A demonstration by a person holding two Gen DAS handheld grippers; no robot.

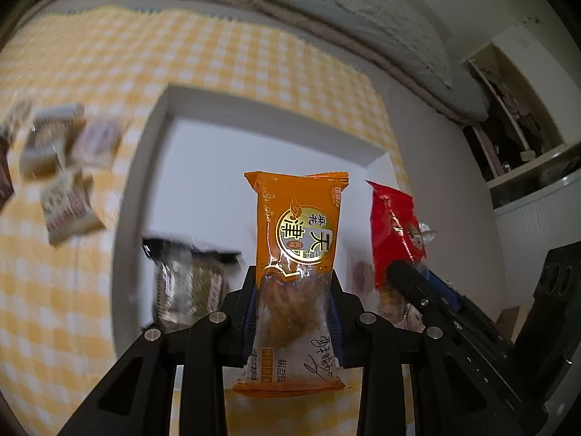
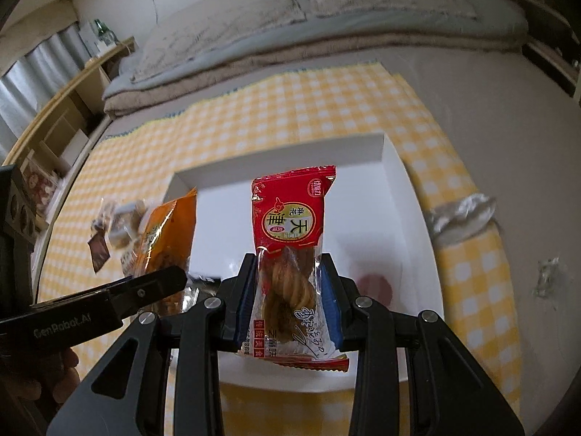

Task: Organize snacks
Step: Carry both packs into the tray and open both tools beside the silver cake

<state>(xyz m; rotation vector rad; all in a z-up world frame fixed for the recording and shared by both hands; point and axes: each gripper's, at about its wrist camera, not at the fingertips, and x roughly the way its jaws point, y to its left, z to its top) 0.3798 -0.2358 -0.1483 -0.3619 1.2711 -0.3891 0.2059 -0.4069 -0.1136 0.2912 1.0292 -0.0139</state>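
Observation:
My left gripper (image 1: pixel 292 283) is shut on an orange snack packet (image 1: pixel 296 254) that stands upright between its fingers, above a shallow white box (image 1: pixel 145 167). In the right wrist view my right gripper (image 2: pixel 288 272) is shut on a red snack packet (image 2: pixel 290 232) with a twisted pastry inside, over the same white box (image 2: pixel 406 196). Each view shows the other hand's load: the red packet (image 1: pixel 395 225) at right, the orange packet (image 2: pixel 163 239) at left. A dark-wrapped snack (image 1: pixel 189 283) lies in the box near its left wall.
Several small loose snacks (image 1: pixel 61 181) lie on the yellow checked cloth (image 1: pixel 181 54) left of the box. Crumpled clear wrappers (image 2: pixel 461 218) sit on the cloth to the right. A folded blanket and bedding (image 2: pixel 290 18) run along the far side, shelves at the left.

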